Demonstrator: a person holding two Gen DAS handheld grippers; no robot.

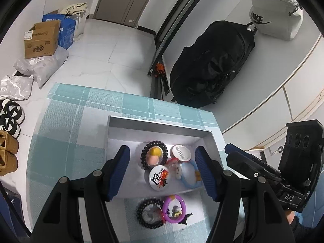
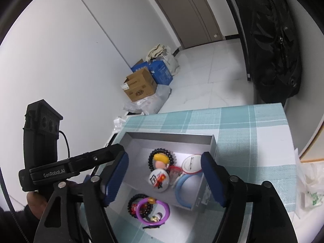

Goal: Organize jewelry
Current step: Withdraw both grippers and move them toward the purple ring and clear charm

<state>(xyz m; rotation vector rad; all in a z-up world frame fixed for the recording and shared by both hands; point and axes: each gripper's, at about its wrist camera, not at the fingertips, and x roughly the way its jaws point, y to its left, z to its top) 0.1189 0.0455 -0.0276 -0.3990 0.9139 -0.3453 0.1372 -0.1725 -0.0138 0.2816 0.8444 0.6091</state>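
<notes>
Grippers: my left hand-held gripper (image 1: 163, 172) & right hand-held gripper (image 2: 164, 179) both spread wide, holding nothing | purple ring (image 2: 152, 212) + black coil tie (image 2: 134, 203) lay on counter (image 2: 253, 141) just outside tray (image 2: 172, 138) | tip: pinch ring rim only, lift clear of tie.

Even, cool daylight fills both views. A bright glare patch sits on the grey box (image 1: 160, 130) floor, possibly from overhead. Fisheye bending darkens the corners; nearby items blur slightly.
</notes>
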